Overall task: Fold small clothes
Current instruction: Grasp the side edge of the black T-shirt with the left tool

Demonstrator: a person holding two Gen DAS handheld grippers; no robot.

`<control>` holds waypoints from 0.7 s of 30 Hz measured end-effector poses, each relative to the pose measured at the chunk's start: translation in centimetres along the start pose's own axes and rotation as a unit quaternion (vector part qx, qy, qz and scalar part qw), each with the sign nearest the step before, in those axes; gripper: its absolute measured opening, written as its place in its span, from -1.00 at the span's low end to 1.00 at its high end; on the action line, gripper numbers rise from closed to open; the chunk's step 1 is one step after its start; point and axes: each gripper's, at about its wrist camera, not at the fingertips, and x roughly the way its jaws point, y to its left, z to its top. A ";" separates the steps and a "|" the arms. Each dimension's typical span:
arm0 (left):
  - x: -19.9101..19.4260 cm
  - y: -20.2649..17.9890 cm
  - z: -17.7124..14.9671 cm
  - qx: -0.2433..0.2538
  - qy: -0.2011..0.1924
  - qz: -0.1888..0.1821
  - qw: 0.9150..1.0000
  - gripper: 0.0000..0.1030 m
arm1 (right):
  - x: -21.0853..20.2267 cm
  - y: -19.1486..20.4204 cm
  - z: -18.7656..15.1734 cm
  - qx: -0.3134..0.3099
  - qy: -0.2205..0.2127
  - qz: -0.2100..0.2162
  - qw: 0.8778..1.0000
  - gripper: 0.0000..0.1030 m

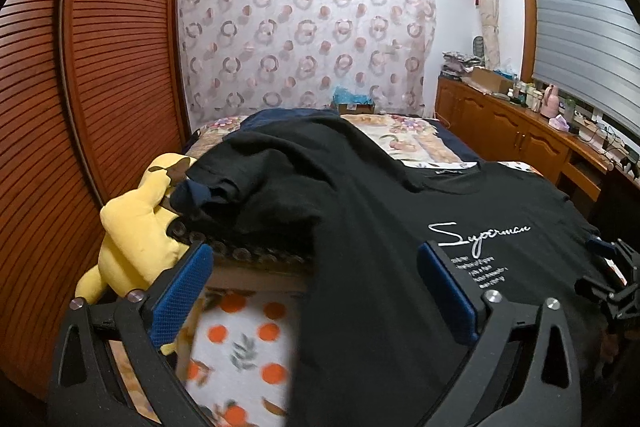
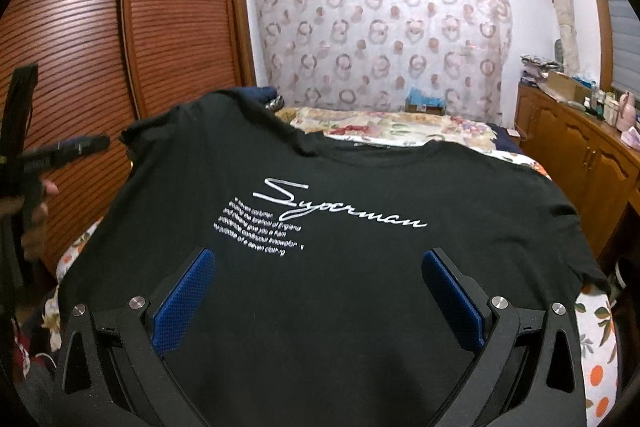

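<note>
A black T-shirt (image 2: 320, 287) with white "Superman" script lies face up on the bed, collar at the far side. In the left wrist view its left side (image 1: 360, 247) hangs over the bed's near edge, and the sleeve (image 1: 248, 171) is bunched up. My left gripper (image 1: 312, 291) is open, its blue pads either side of the shirt's left edge. My right gripper (image 2: 316, 291) is open, low over the shirt's lower part. The right gripper shows at the right edge of the left wrist view (image 1: 612, 267); the left one shows at the left edge of the right wrist view (image 2: 60, 153).
A yellow plush toy (image 1: 136, 227) lies at the bed's left edge beside the wooden slatted wardrobe (image 1: 100, 67). A floral bedspread (image 2: 400, 131) covers the far bed. A sheet with orange print (image 1: 240, 347) hangs below. A wooden cabinet (image 2: 580, 155) with clutter stands right.
</note>
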 end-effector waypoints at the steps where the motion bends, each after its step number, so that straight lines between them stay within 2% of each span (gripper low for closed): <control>1: 0.4 0.6 0.4 -0.002 0.003 -0.002 1.000 0.85 | 0.1 -0.2 0.3 -0.003 0.003 -0.001 1.000 1.00; 6: 2.9 3.7 2.1 -0.021 0.026 -0.015 0.999 0.31 | 0.9 0.0 0.8 -0.013 0.013 0.001 1.000 1.00; 9: 5.1 5.3 2.9 -0.030 0.045 -0.012 0.998 0.08 | 1.0 0.1 0.9 -0.019 0.018 0.000 1.000 1.00; 14: 8.3 6.6 3.2 -0.031 0.081 -0.010 0.996 -0.10 | 0.8 0.0 0.6 -0.018 0.019 0.000 1.000 1.00; 18: 8.7 6.9 3.7 -0.032 0.080 -0.010 0.996 -0.49 | 0.7 0.0 0.5 -0.013 0.016 0.003 1.000 1.00; 21: 8.3 6.2 4.2 -0.003 0.079 0.000 0.997 -0.72 | 0.6 0.0 0.3 -0.012 0.014 0.004 1.000 1.00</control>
